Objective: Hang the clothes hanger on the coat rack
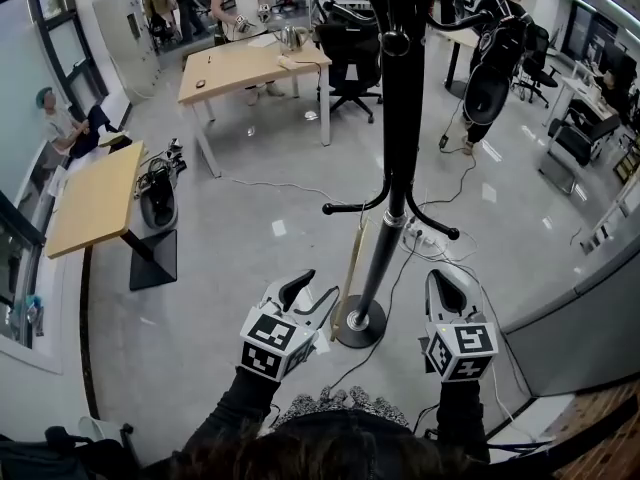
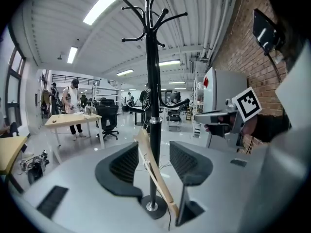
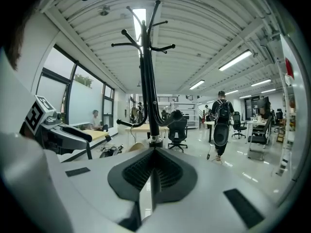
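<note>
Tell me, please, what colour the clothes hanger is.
Clothes hanger: pale wood, best in left gripper view.

The clothes hanger (image 1: 352, 258) leans against the left of the coat rack (image 1: 400, 118).

open office with a glossy grey floor (image 1: 250, 243). a long wooden table (image 1: 245, 66) stands at the back. just right of the table, a black office chair (image 1: 350, 50); farther right, a person with a backpack (image 1: 493, 63). left of the table, a seated person (image 1: 58, 123).
</note>
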